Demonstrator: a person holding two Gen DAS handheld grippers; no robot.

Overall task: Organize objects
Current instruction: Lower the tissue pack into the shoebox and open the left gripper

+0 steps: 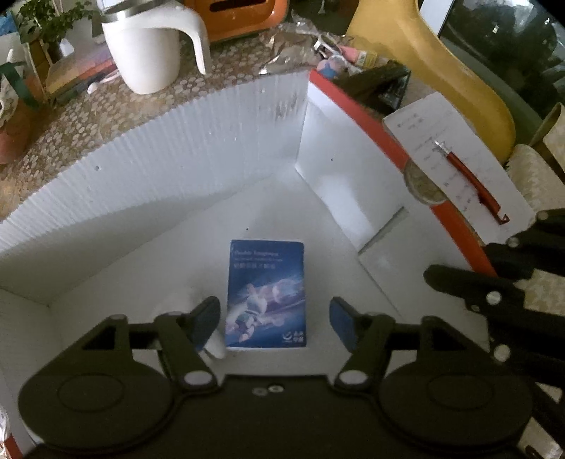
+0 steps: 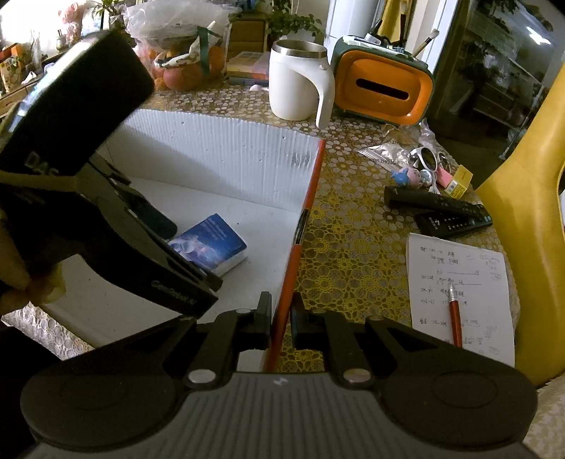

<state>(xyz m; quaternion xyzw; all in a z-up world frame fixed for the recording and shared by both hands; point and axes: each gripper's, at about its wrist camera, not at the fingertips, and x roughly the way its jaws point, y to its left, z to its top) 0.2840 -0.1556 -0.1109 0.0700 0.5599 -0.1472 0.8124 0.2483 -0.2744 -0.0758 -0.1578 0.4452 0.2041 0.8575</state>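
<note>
So, step: drop-off done, next pick pending
left gripper (image 1: 274, 323): jaws released, pads clear of blue pack (image 1: 267, 294)
pack: flat on box (image 1: 197, 148) floor, middle
right gripper (image 2: 281, 314): clenched on box's orange rim (image 2: 303, 226)
next: lift left out, fetch remotes (image 2: 438, 208) far right

— What sort of place is this?

— A home, a lived-in dining or living room. The table (image 2: 339, 247) wears a yellow lace-pattern cloth.

— What sits on it?

— Take the white mug (image 2: 296, 84) as the marker. Just right of it stands an orange tissue box (image 2: 383, 91); left of it, a bag of oranges (image 2: 183, 67) and stacked books (image 2: 247, 65). Nearer the camera and to the right lie two remote controls (image 2: 448, 210), white sunglasses (image 2: 429, 159), and a handwritten note (image 2: 459, 293) with a red pen (image 2: 455, 316).

— Anything behind the mug?

— Potted plants (image 2: 289, 23).
</note>
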